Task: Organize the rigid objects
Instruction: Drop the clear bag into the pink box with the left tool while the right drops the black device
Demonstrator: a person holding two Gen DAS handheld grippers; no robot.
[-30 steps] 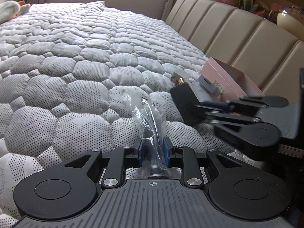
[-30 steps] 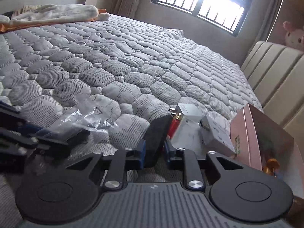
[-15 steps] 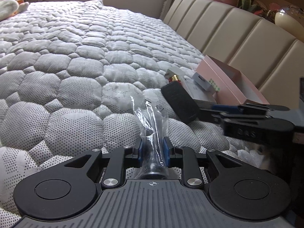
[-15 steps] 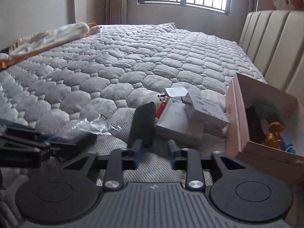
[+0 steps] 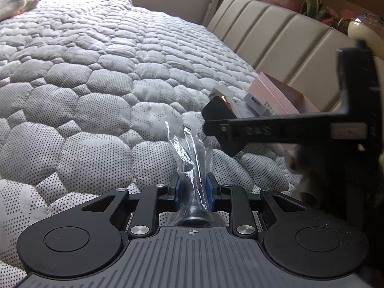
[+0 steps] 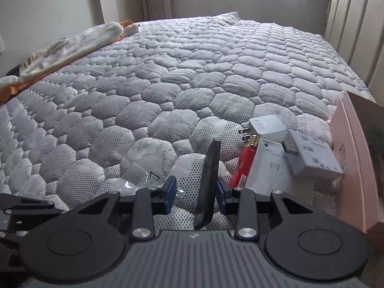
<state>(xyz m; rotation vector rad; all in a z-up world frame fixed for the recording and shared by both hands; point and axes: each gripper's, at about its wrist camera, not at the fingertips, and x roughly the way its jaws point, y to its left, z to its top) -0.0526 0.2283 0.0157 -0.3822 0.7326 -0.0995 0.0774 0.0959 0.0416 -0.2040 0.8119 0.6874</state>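
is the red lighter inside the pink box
No, the red lighter lies on the quilt beside the white boxes, outside the pink box.

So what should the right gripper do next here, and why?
Probably finish closing the right gripper on the black slab. Its jaws are closing, but only the right pad touches the slab, which stands on edge between them; the left pad sits apart.
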